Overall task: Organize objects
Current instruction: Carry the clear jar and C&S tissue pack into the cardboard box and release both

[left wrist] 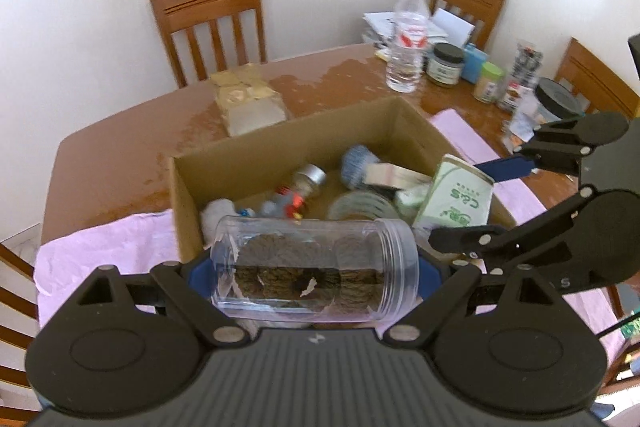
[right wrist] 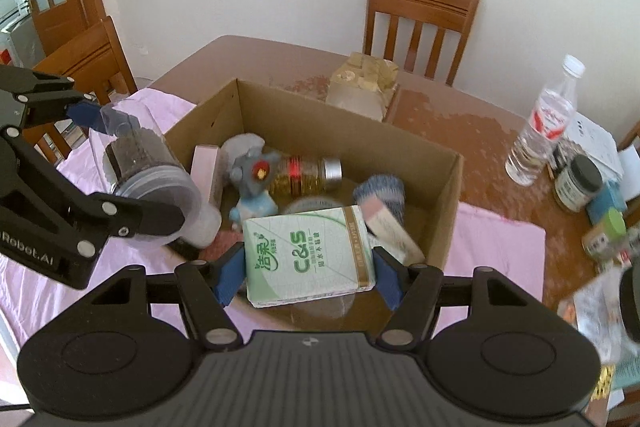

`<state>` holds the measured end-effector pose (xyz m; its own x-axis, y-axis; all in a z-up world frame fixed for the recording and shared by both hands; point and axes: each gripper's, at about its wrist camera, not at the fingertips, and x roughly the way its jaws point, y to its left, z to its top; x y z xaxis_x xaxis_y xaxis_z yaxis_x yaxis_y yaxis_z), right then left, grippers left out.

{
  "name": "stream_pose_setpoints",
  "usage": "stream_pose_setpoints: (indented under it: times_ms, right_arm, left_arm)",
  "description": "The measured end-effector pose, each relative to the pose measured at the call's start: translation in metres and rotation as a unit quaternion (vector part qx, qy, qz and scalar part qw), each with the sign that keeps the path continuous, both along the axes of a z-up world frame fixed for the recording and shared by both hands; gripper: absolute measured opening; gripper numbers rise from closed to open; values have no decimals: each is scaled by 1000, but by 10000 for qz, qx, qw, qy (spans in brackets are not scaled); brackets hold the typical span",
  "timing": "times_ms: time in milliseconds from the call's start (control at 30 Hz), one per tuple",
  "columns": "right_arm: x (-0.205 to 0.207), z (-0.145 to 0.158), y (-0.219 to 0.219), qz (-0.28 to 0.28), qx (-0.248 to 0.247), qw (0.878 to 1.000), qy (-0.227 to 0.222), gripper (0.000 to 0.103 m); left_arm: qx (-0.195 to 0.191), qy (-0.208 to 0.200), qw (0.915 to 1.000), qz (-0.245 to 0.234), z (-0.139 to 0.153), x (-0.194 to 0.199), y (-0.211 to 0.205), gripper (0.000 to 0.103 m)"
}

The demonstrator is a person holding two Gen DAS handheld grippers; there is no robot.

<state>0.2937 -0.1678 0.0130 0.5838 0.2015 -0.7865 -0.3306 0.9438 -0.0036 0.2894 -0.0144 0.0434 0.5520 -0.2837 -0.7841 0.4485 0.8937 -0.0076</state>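
Two hand-held grippers over an open cardboard box (right wrist: 448, 195) on the bench (left wrist: 120, 131), each carrying one item.

Left gripper (left wrist: 316, 277): the jaws stand wide and clamp a clear plastic jar (left wrist: 316, 267) end to end, base against one blue pad and threaded mouth against the other. The jar lies sideways between the jaws, so its dark, round contents rest along the lower wall. No lid shows on the jar; held level like this, the contents are less likely to spill than if the mouth were tipped down. It hangs just above the near wall of the box, not inside it.

Right gripper (right wrist: 306, 277): the jaws are drawn in against the two short sides of a green-and-white tissue pack (right wrist: 308, 259), which sits flat between the pads, printed face up. The pack is soft, so a grip across its narrow width probably gives the firmest hold. It too is above the near edge of the box.

Beyond the jaws, inside the box, lie a gold-filled glass jar (right wrist: 306, 175) on its side, a small toy figure (right wrist: 254, 183), a blue knitted piece (right wrist: 380, 193) and a pale slim carton (right wrist: 206, 175). Further out on the bench stand a water bottle (left wrist: 408, 39) and several small jars, well apart from both grippers.

Judged from the task, both items are mid-sort; whether they are going in or coming out cannot be told.
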Motion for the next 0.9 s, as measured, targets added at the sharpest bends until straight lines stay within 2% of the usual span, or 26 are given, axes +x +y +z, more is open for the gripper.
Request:
stream_pose_setpoints:
  times_ms: [133, 167, 200, 267, 467, 900]
  right_arm:
    - [22, -3, 6, 84, -26, 10000, -5, 72]
    - [26, -3, 6, 95, 9, 10000, 0, 75]
    - [30, -4, 6, 90, 41, 10000, -8, 83]
    - [36, -4, 7, 60, 79, 9999, -52, 89]
    - [44, -6, 3, -23, 120, 9999, 5, 96]
    - [38, -2, -6, -198, 143, 9997, 24, 98]
  left_arm:
    - [23, -12, 9999, 145, -1, 18, 6, 91]
    - [27, -13, 9999, 169, -1, 21, 7, 92]
    - [34, -9, 9998, 194, -2, 24, 9, 92]
    - [39, 2, 9997, 228, -3, 31, 11, 92]
    - [15, 45, 9994, 329, -7, 50, 14, 92]
    - [89, 4, 9991, 407, -14, 92, 5, 92]
